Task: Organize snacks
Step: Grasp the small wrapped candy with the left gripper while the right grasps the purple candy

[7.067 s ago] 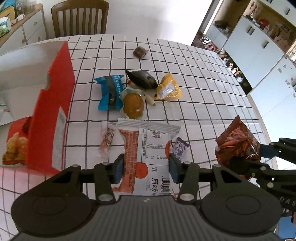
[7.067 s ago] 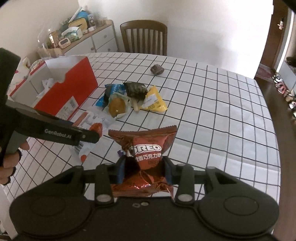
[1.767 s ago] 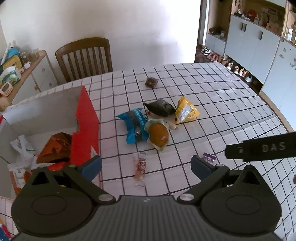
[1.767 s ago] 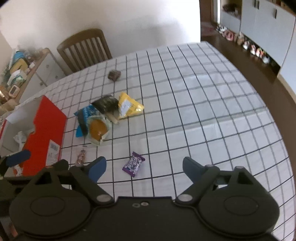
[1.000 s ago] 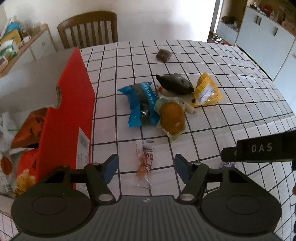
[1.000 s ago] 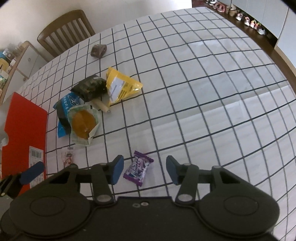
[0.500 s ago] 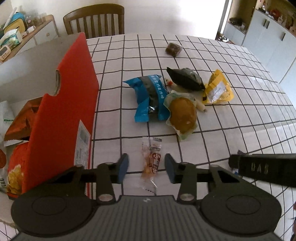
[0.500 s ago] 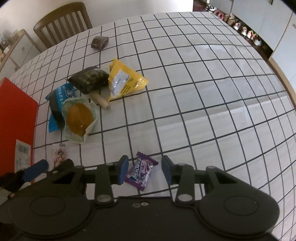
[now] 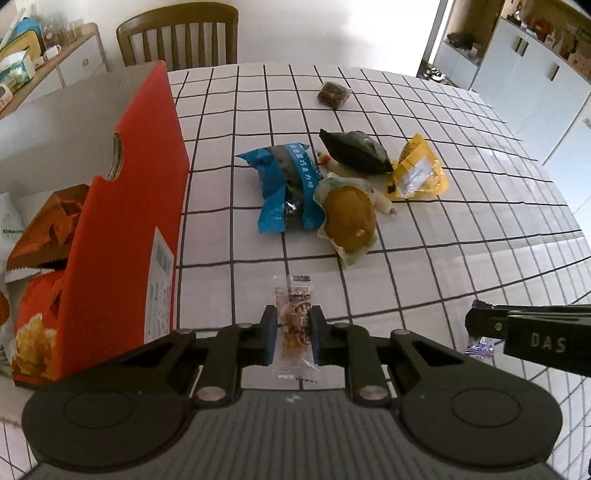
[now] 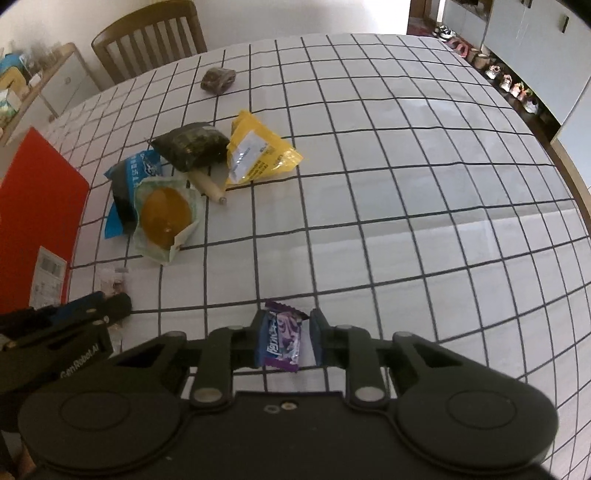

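Observation:
My left gripper (image 9: pixel 293 334) is shut on a small clear-wrapped snack (image 9: pixel 294 325) lying on the checked tablecloth, just right of the red snack box (image 9: pixel 122 229). My right gripper (image 10: pixel 286 341) is closed around a purple candy (image 10: pixel 281 339) on the cloth; a small gap shows at its right pad. A blue packet (image 9: pixel 286 188), a round bun in a clear wrapper (image 9: pixel 347 218), a black packet (image 9: pixel 354 151), a yellow packet (image 9: pixel 415 173) and a sausage stick (image 10: pixel 207 186) lie in a cluster at the table's middle. A small brown packet (image 9: pixel 333 93) lies farther back.
The red box holds several snack bags (image 9: pixel 48 221). A wooden chair (image 9: pixel 177 33) stands at the table's far side, a sideboard (image 9: pixel 55 70) at the back left, white cabinets (image 9: pixel 532 70) at the right. The table's right edge (image 10: pixel 569 166) is near.
Both grippers have dropped toward the table and narrowed from wide open: the left now pinches the clear-wrapped snack, the right now brackets the purple candy.

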